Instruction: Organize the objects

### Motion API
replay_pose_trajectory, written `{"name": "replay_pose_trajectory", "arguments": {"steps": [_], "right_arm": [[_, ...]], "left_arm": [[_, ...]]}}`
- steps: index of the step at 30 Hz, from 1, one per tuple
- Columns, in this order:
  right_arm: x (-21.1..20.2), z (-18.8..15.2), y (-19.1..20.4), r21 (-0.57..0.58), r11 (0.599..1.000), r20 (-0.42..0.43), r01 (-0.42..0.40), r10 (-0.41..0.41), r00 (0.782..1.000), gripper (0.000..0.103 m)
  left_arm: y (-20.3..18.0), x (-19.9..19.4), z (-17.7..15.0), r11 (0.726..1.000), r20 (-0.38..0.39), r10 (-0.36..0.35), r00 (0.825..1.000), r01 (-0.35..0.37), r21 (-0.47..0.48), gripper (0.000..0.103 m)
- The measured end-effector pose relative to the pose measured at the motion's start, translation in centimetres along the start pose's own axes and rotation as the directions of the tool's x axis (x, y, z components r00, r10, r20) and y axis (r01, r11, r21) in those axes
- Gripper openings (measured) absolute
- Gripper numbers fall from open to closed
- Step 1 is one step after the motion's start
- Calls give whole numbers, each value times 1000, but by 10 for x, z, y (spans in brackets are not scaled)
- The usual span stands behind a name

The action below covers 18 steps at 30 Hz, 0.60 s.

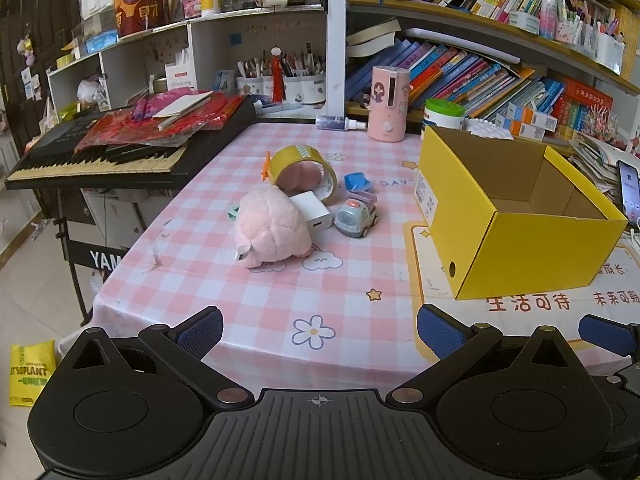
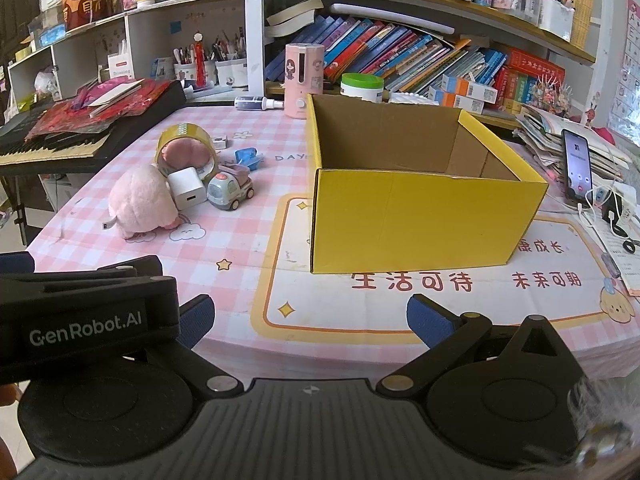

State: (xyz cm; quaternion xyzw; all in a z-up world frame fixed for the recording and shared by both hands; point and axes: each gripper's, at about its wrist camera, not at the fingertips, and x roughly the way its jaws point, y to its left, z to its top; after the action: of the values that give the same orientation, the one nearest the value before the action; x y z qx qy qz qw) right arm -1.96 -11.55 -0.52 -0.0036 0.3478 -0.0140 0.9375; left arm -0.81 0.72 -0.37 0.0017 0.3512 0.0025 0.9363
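Ahead and a bit left of both my tongs sits the clutter I need to sort: a pink plush (image 1: 272,232), a white charger block (image 1: 314,210) leaning on it, a toy car (image 1: 357,219) just beside that, a yellow tape roll (image 1: 301,172) on its edge behind, plus a small blue piece (image 1: 357,181) near the tape. All of it is bunched mid-bench (image 1: 240,304), w/ the open yellow box (image 2: 420,216) well apart to the right.

My left tongs (image 1: 318,330) are spread wide, nothing between the pads, hovering at the near bench edge. My right tongs (image 2: 310,320) are likewise apart and empty; they face the box front almost square on.

Key relation: the pile lies straight fwd of the left tongs, only slightly left of centre, whereas from the right tongs it's off to the far left and the box is dead ahead. So I judge the left is the nearer one to pick, prob. the plush first since it's closest. Its long axis seems to run diagonally, near-left to far-right, though fisheye warp makes that uncertain. The box looks empty as far as I can see inside, so nothing's been stowed yet.
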Motion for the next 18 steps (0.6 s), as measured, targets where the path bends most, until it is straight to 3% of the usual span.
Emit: {"name": "replay_pose_trajectory", "arguments": {"steps": [18], "right_arm": [[-1,0,2,-9,1000,5,7,-7,1000,103]], "left_arm": [[7,2,2,999,-1,-41,999,41,1,103]]}}
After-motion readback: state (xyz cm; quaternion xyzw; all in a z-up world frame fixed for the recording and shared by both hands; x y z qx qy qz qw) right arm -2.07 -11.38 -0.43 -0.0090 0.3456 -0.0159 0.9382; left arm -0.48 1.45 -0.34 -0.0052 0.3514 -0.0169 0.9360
